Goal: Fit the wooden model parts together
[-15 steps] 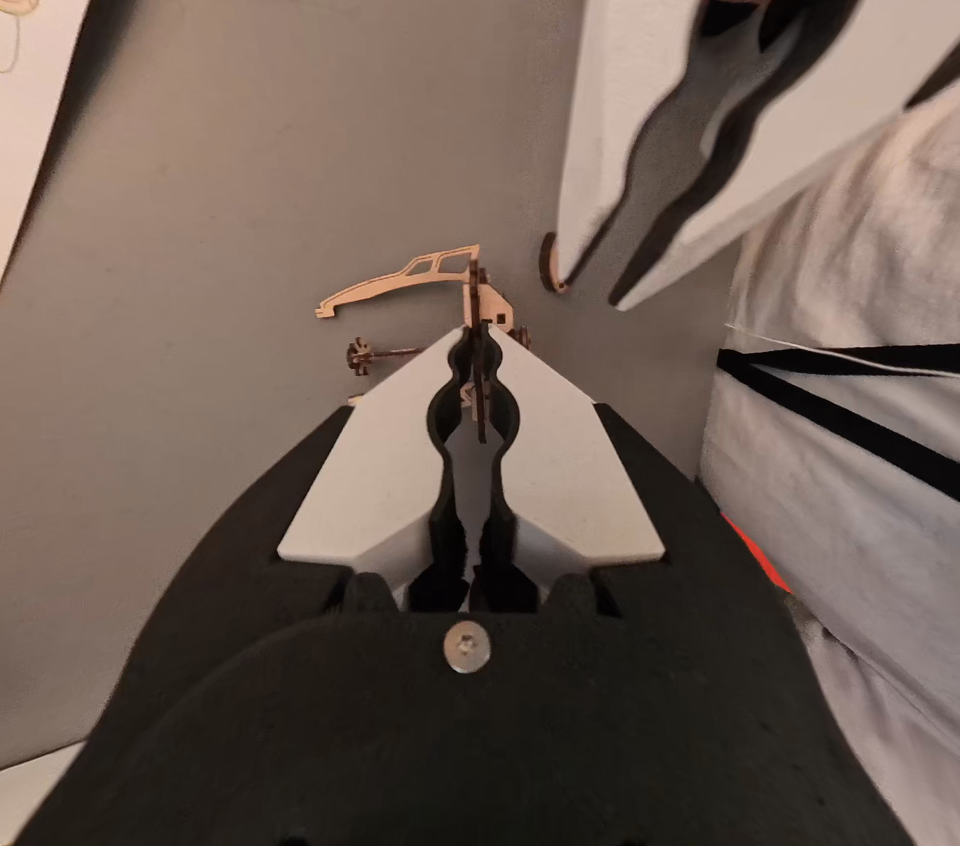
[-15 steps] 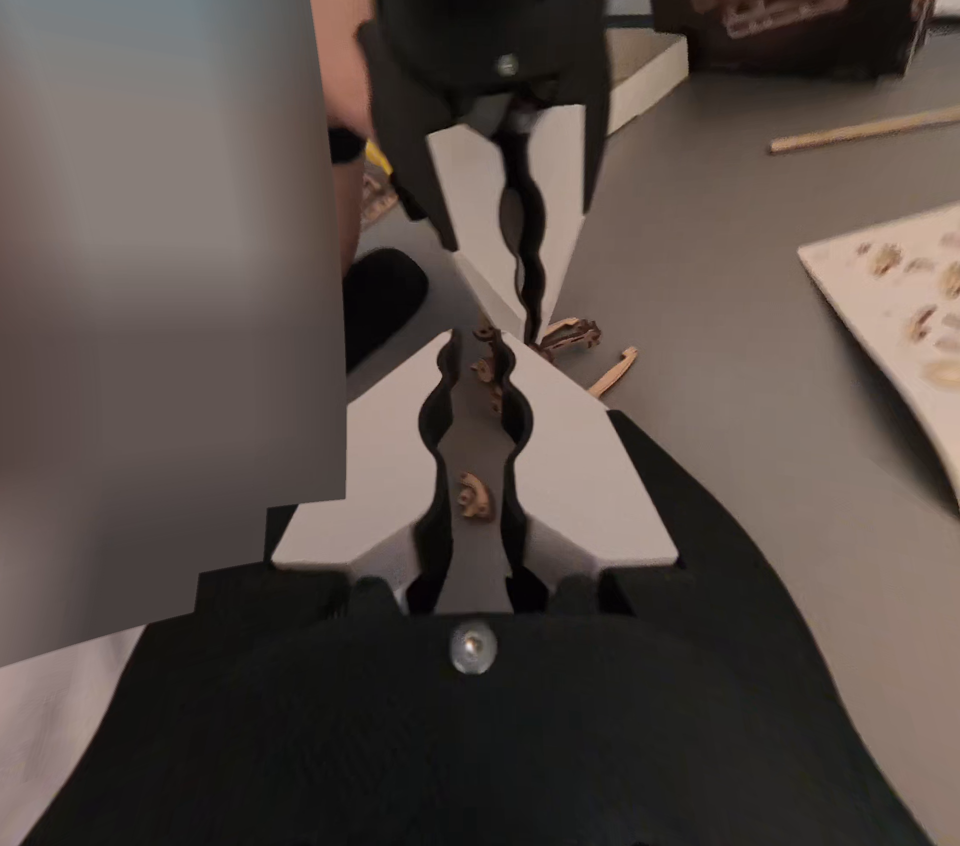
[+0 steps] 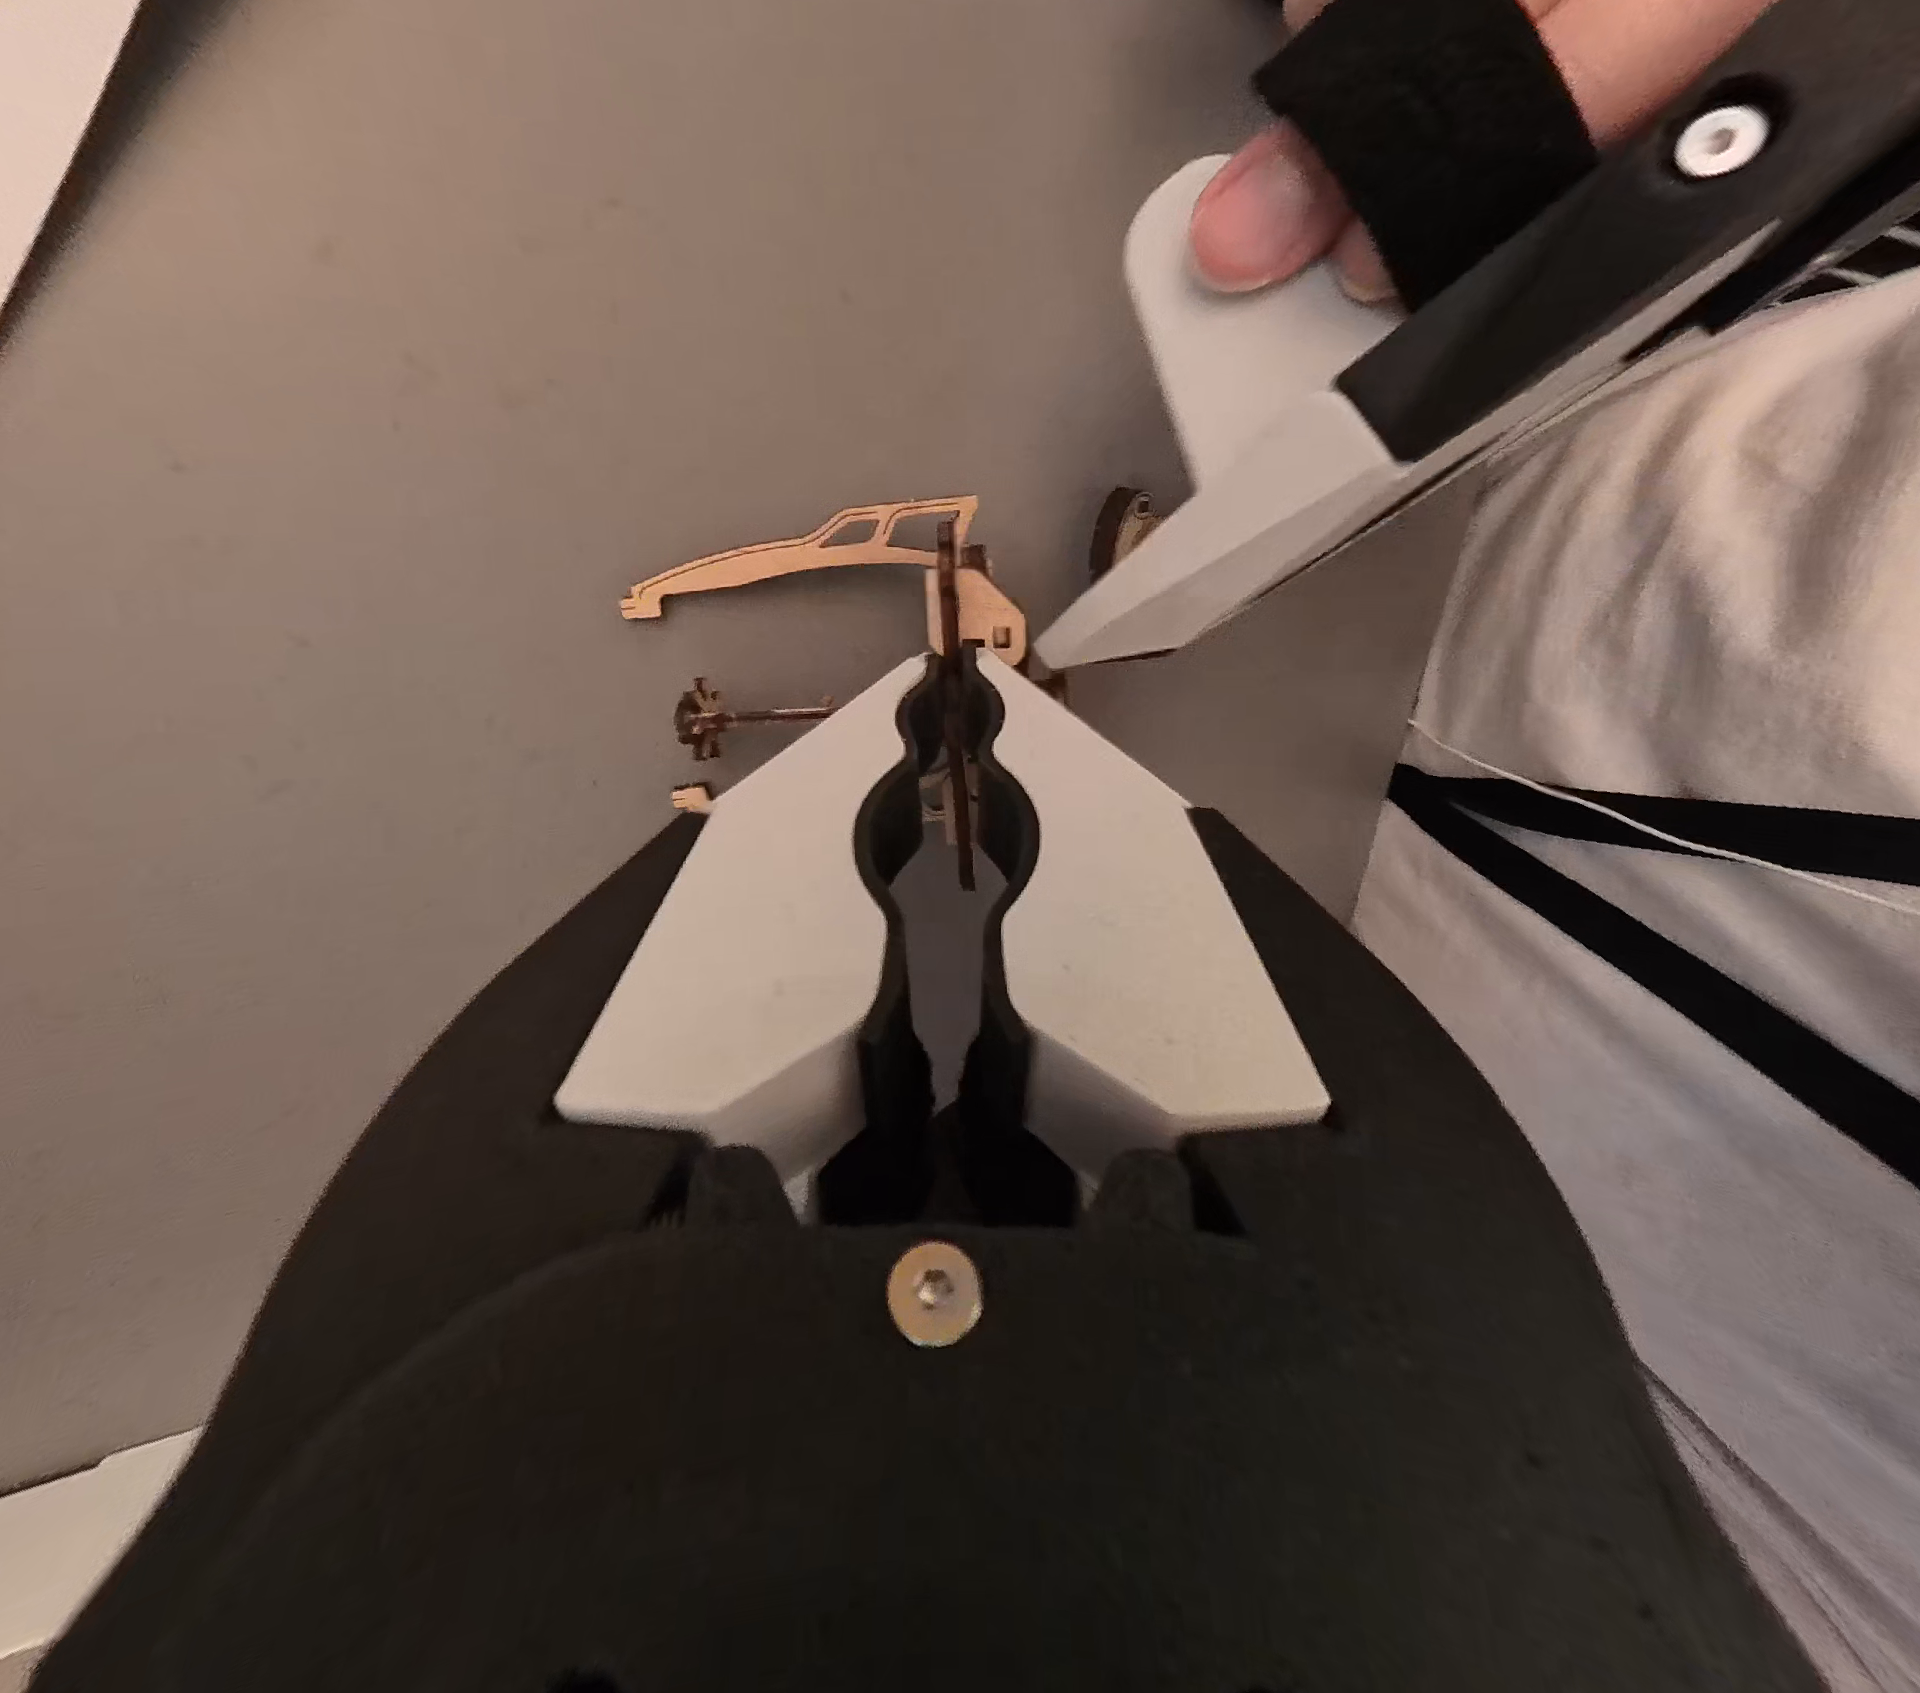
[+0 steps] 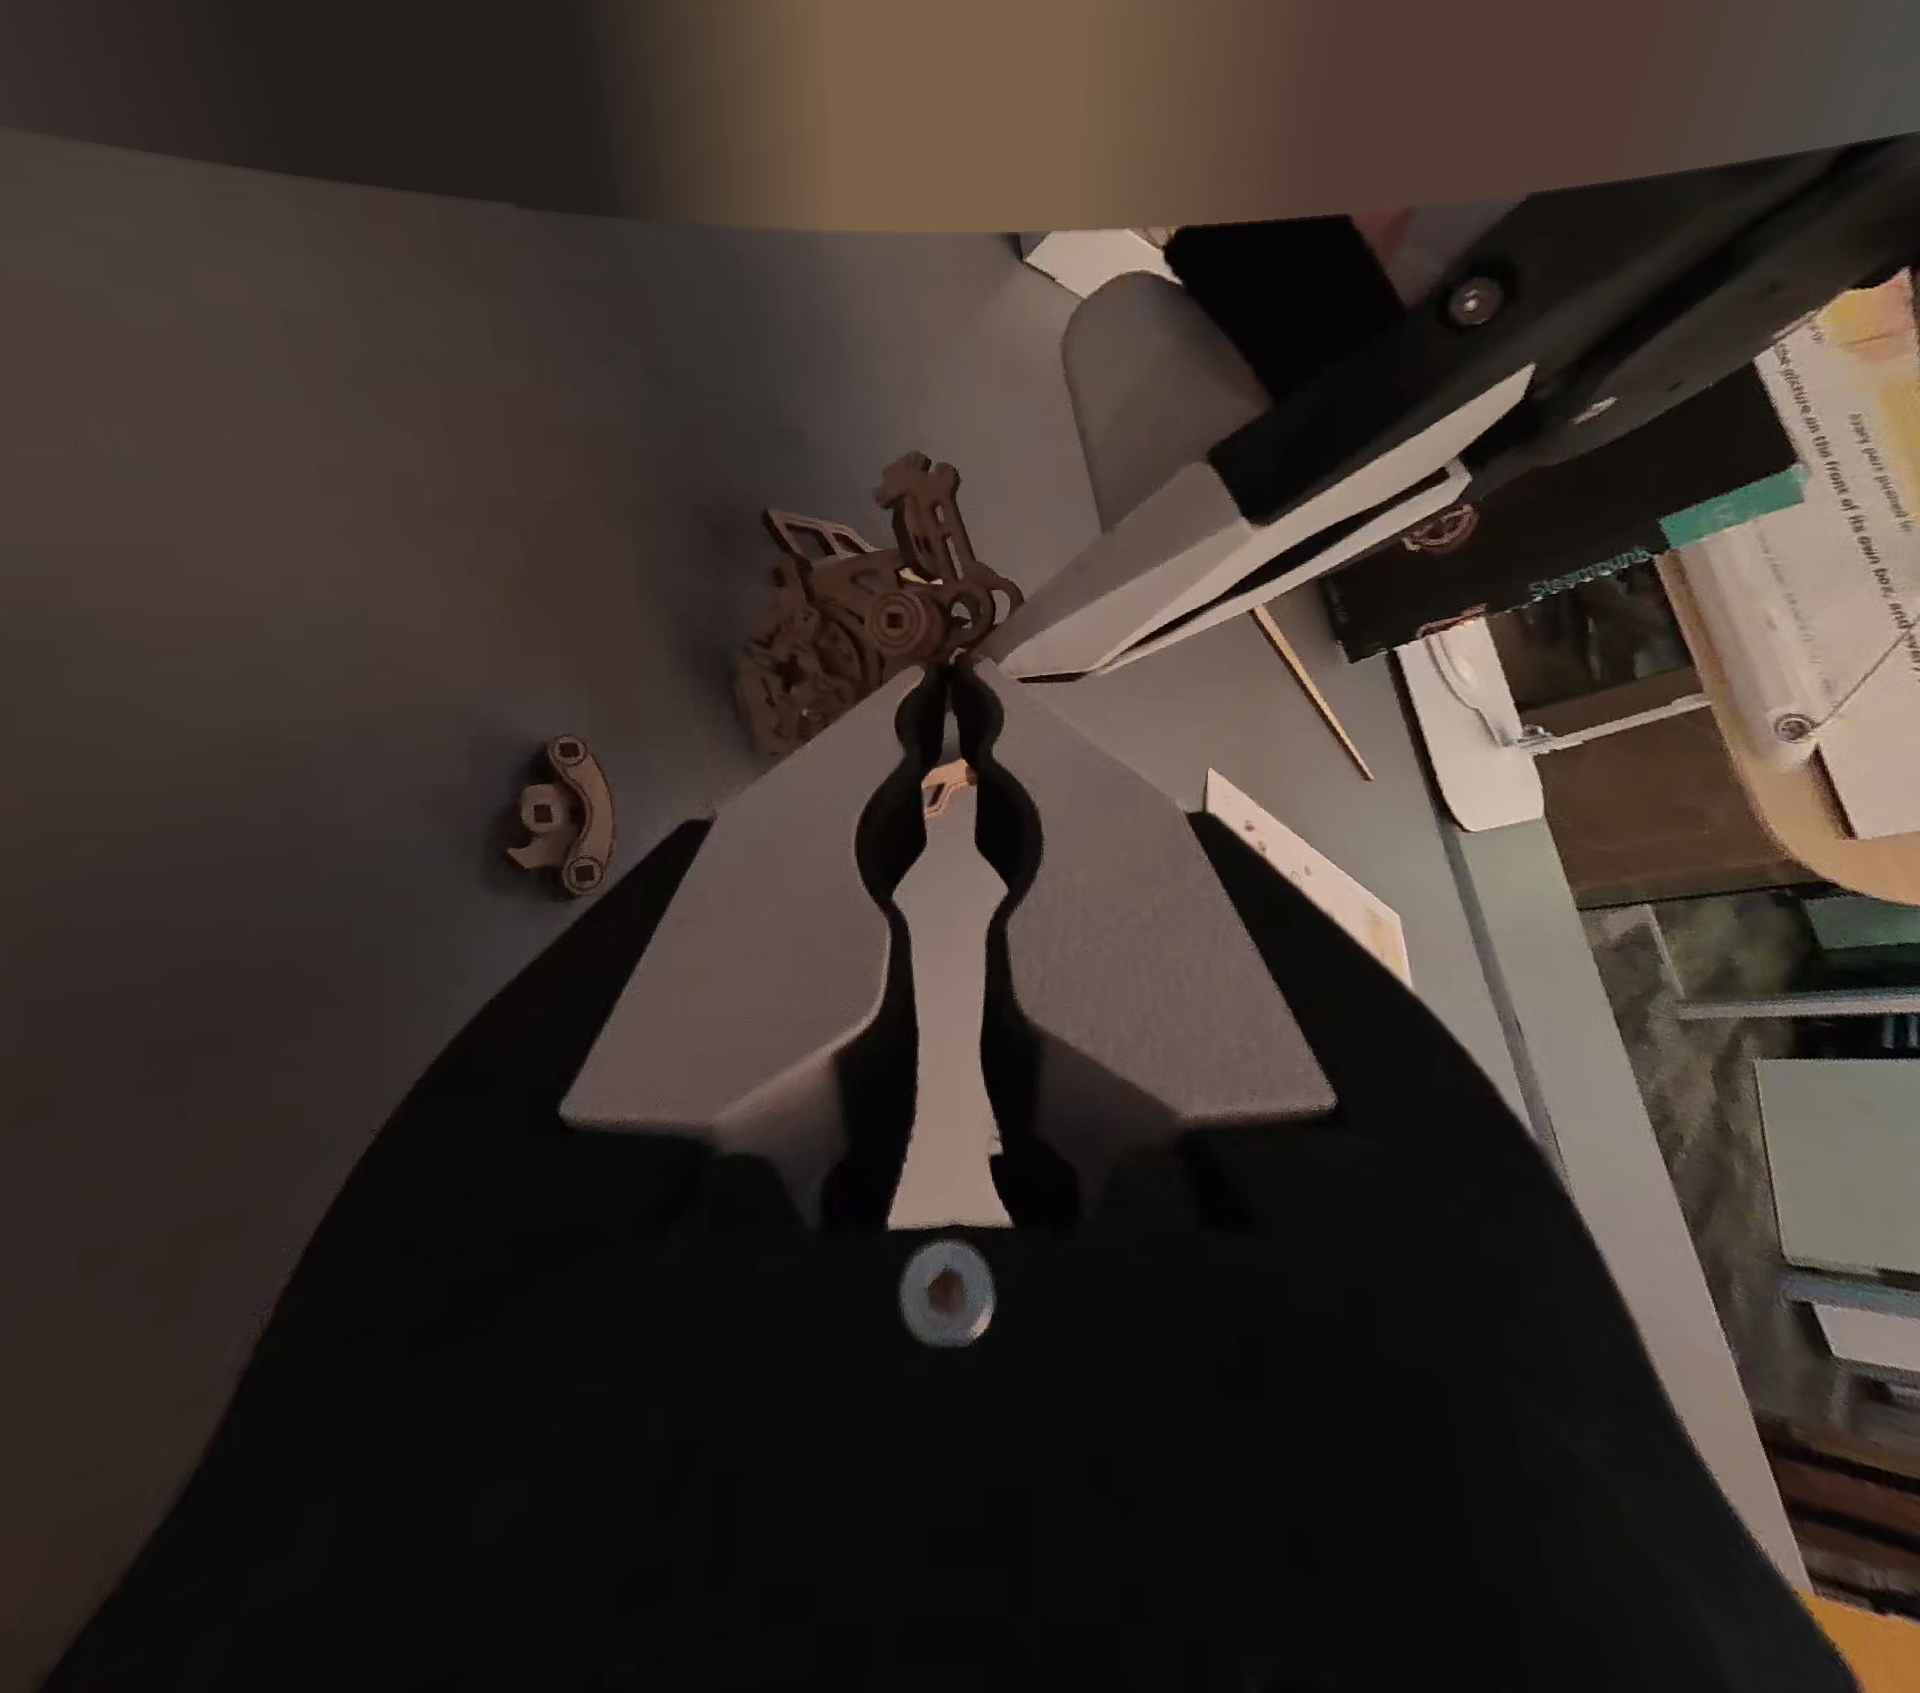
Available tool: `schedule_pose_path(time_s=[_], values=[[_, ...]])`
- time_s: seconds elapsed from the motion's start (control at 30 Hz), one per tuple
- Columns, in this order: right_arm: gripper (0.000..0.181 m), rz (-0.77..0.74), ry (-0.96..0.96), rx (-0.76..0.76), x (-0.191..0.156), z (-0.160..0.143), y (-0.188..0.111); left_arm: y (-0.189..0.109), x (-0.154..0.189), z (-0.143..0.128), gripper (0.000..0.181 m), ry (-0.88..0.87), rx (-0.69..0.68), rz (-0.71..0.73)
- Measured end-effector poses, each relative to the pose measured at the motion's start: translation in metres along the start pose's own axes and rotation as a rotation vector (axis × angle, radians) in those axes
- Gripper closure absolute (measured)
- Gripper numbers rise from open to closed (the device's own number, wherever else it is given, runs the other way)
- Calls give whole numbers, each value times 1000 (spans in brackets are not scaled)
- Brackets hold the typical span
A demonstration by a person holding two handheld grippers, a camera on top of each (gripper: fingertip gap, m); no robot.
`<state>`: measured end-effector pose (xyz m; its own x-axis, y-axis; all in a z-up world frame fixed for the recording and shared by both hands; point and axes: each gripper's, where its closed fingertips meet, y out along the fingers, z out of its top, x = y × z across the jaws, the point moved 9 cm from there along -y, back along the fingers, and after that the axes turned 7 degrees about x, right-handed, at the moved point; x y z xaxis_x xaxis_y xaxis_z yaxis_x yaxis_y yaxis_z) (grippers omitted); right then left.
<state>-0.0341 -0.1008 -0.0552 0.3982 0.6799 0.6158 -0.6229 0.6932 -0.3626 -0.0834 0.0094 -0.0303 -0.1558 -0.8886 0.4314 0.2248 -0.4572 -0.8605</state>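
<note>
- Two views, left wrist first: the left gripper (image 3: pixel 951 672) has its jaws nearly closed, pinching a thin dark wooden plate (image 3: pixel 954 708) edge-on between the tips. Half a second back the right gripper (image 3: pixel 1049 641) hung above and off to the right; now its tip sits right beside the left tips, against the pale wooden part (image 3: pixel 982 609) just ahead. A car-outline piece (image 3: pixel 800 552) and a gear axle (image 3: pixel 727 716) lie left of the jaws.
- Right wrist view: the right gripper's jaws are pinched almost together at the tips, gripping the edge of the wooden model (image 4: pixel 873 615). Looks like fitting has started.
</note>
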Motion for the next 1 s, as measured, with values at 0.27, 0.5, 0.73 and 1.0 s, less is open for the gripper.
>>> schedule_pose_path(time_s=[0.27, 0.5, 0.73, 1.0], values=[[174, -21, -100, -32, 3, -1, 2, 1, -5, -1, 181, -39, -9, 12], [175, 6, -102, -38, 1, -2, 3, 3, -3, -1, 181, -41, -21, -14], [174, 5, -106, -39, -3, -1, 1, 5, -1, -2, 181, -40, -32, -32], [172, 11, -76, -16, -4, -4, 0, 6, 1, -1, 181, -34, -40, -38]])
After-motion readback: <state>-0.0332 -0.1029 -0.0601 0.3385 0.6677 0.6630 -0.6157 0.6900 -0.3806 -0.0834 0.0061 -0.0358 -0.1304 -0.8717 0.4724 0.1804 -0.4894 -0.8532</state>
